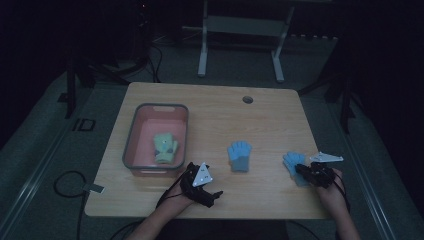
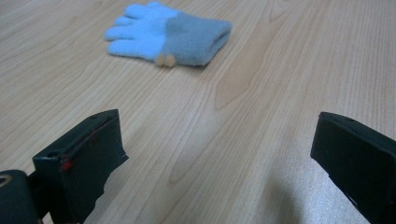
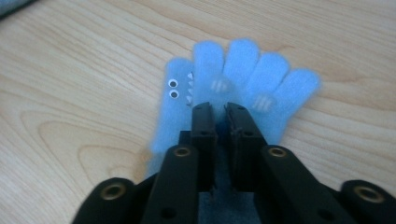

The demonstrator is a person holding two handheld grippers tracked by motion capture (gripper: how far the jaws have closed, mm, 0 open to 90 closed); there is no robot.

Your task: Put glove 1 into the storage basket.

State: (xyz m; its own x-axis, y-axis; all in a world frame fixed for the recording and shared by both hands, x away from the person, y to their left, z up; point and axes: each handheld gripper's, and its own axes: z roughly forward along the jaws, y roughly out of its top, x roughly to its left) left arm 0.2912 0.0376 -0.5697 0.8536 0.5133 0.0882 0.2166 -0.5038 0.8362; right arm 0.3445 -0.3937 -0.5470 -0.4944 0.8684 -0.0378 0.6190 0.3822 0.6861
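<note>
A light-blue glove with a grey cuff point(image 1: 239, 156) lies flat in the middle of the wooden table point(image 1: 210, 115); in the left gripper view this glove point(image 2: 168, 35) is ahead of my left gripper point(image 2: 219, 123), whose jaws stand wide apart with bare wood between them. My left gripper point(image 1: 205, 181) rests near the front edge. A second blue glove point(image 3: 243, 79), with googly eyes and teeth on its thumb, lies at the right point(image 1: 292, 160). My right gripper point(image 3: 219, 109) point(image 1: 301, 170) is down on its palm, jaws pinched together on the fabric.
A pink bin with a grey rim point(image 1: 131, 135) stands at the left of the table and holds a green glove point(image 1: 165, 147). A round cable hole point(image 1: 247, 99) sits near the far edge. A white frame point(image 1: 240, 30) stands on the floor beyond the table.
</note>
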